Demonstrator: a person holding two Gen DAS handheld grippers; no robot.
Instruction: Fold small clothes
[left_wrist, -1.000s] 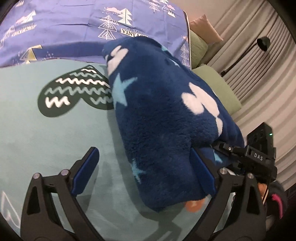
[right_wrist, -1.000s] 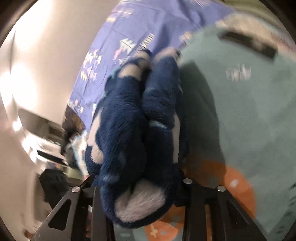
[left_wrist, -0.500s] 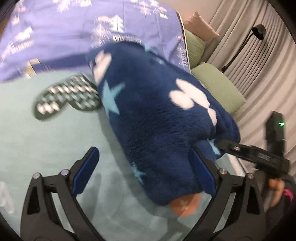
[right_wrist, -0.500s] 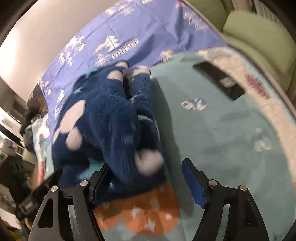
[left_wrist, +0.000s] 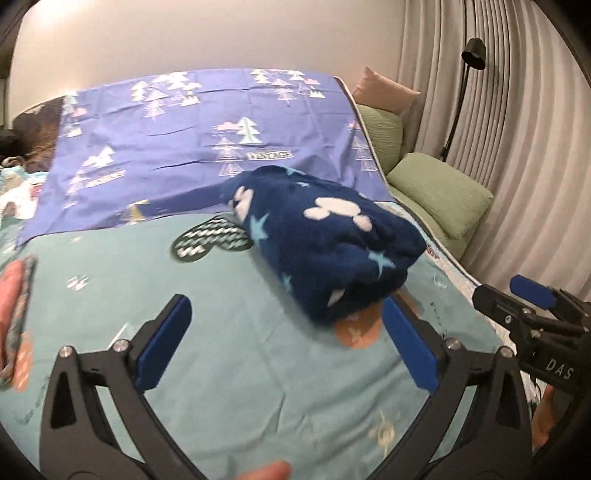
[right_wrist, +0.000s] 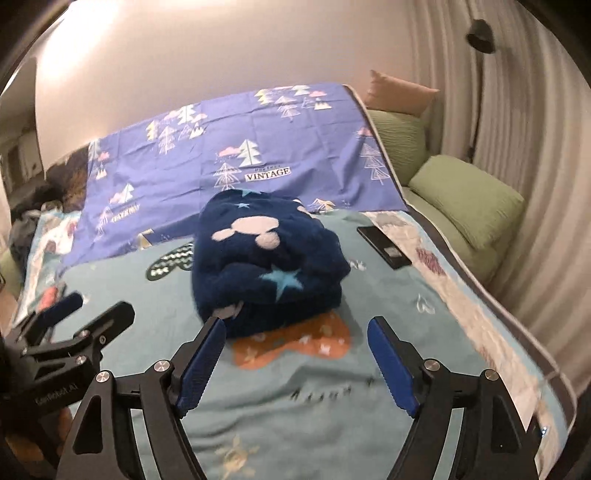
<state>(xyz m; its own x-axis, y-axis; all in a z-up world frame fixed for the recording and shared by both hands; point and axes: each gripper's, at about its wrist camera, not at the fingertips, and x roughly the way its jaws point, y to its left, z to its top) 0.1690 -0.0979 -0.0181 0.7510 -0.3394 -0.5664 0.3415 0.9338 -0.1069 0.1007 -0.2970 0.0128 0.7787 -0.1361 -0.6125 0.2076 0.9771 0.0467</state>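
- Folded garment (left_wrist: 325, 243): dark navy fleece with white mouse-head shapes and pale blue stars, lay in a thick bundle on the teal bed cover (left_wrist: 221, 369). Its near end sat over an orange patch (right_wrist: 295, 343) printed on the cover; its far end reached the edge of the purple sheet (left_wrist: 192, 147). Nothing gripped it.
- Left gripper (left_wrist: 286, 345): blue-padded jaws were spread wide and opening, nothing between them. It hung above the cover, just short of the bundle's near end, apart from it.
- Right gripper (right_wrist: 295, 363): jaws apart and opening, empty. In its own view the left pad's tip stood close before the bundle's near edge; whether it touched could not be told. In the left view it appeared at the right edge, beside the bed.
- Purple sheet: printed with trees and the word "VINTAGE", spread over the far half of the bed.
- Dark heart motif with white zigzags (left_wrist: 210, 242): printed on the cover, just left of the bundle, partly hidden by it.
- Black flat slab (right_wrist: 384, 247): lay on the cover to the right of the bundle, apart from it.
- Green cushions (left_wrist: 439, 192): lined the right side of the bed, before a grey curtain (left_wrist: 517, 129).
- Black floor lamp (left_wrist: 469, 62): stood by the curtain.
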